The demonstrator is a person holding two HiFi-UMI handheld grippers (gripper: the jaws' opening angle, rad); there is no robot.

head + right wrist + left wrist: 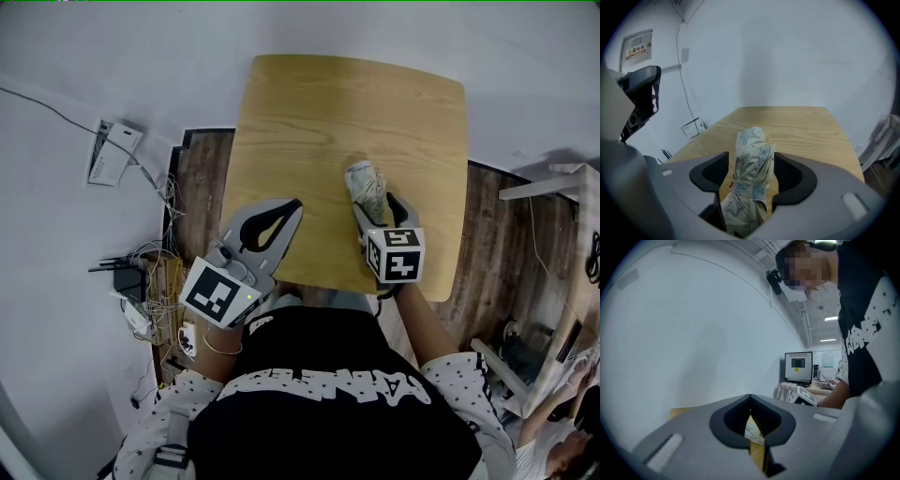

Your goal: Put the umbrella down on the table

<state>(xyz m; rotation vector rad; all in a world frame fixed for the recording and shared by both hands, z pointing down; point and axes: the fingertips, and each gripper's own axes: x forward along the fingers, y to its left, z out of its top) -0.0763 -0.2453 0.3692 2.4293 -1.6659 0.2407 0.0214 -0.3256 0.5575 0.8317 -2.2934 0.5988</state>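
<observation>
- Black shirt [328, 375] fills head view's bottom.
- R gripper [377, 208] clamped on folded umbrella [362, 180], over table [309, 112] nr front edge.
- L gripper [281, 217]: jaws together, empty, well apart from umbrella.

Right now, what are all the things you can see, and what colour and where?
Umbrella: one, folded, pale with blue-green pattern, over the table.
Table: one, light wood, middle of the head view.
Floor: dark wood, around the table.
Monitor: one, black, far off in the left gripper view.
Wall sign: one, white, high in the right gripper view.
Left claw: one, grey, shut, empty, at the table's near edge.
Right claw: one, grey, shut on the umbrella.
</observation>
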